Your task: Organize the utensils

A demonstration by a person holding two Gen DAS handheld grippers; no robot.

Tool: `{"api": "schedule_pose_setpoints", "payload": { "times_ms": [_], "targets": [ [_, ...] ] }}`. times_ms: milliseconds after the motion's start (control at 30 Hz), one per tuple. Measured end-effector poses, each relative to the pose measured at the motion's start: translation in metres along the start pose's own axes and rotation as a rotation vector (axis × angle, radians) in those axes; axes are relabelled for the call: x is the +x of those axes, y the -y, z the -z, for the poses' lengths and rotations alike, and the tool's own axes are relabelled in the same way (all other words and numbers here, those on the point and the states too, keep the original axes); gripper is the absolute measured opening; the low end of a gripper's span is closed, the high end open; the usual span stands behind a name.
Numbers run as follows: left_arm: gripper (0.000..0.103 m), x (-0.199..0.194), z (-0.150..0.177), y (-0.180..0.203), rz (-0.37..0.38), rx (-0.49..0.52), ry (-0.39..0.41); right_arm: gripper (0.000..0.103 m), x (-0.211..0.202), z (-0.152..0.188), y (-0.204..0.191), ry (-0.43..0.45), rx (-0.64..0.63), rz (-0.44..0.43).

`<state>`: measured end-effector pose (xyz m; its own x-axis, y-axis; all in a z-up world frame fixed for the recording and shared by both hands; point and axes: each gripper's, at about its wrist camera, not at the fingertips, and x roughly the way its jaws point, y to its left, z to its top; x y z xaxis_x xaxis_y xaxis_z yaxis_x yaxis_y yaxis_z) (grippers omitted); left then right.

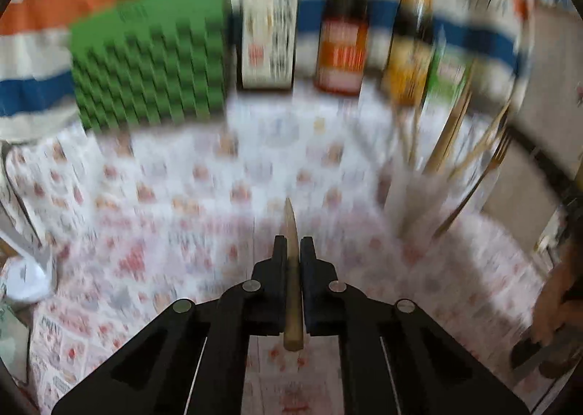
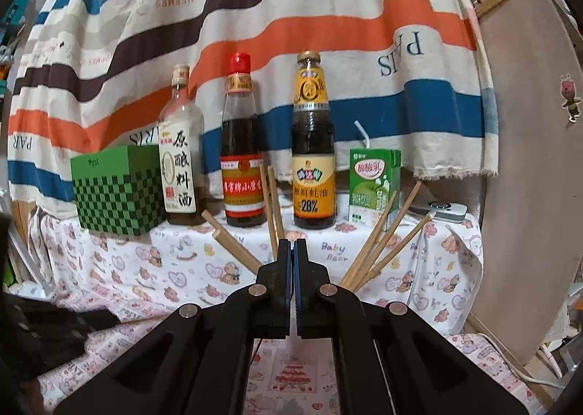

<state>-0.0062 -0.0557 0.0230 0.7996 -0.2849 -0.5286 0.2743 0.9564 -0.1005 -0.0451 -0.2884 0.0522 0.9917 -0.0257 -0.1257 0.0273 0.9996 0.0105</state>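
- Nearest the lens, the left tongs (image 1: pixel 293 243) are closed on a single chopstick (image 1: pixel 292 269), its tapered tip pointing forward over the patterned tabletop (image 1: pixel 164 196).
- The right tongs (image 2: pixel 293 245) are pressed together with nothing visible between them.
- Other chopsticks (image 2: pixel 379 243) fan out of what seems to be a white holder (image 1: pixel 411 203) toward the tabletop's right edge, with a fork (image 1: pixel 484 174); blur leaves its shape uncertain.
- Bottles (image 2: pixel 242 145) and a green box (image 2: pixel 116 189) line the back edge.
- Risk: the held chopstick could pivot or slip in the narrow grip, or knock the crowded sticks while going in.
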Motion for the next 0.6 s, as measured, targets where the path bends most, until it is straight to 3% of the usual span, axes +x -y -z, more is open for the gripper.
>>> {"api": "schedule_pose_setpoints", "payload": {
  "times_ms": [67, 267, 500, 600],
  "targets": [
    [0.006, -0.012, -0.006, -0.007, 0.019, -0.035, 0.072, 0.002, -0.005, -0.002, 0.002, 0.022, 0.009, 0.005],
    [0.006, -0.031, -0.019, -0.024, 0.085, -0.075, 0.179, 0.002, -0.015, -0.013, 0.012, 0.068, 0.040, 0.031],
    [0.006, -0.058, -0.023, -0.004, 0.085, 0.017, 0.212, 0.002, -0.032, -0.026, 0.039, 0.163, 0.122, 0.059],
    [0.006, -0.070, -0.026, 0.002, 0.083, 0.006, 0.223, 0.002, -0.031, -0.027, 0.048, 0.164, 0.146, 0.060]
  ]
}}
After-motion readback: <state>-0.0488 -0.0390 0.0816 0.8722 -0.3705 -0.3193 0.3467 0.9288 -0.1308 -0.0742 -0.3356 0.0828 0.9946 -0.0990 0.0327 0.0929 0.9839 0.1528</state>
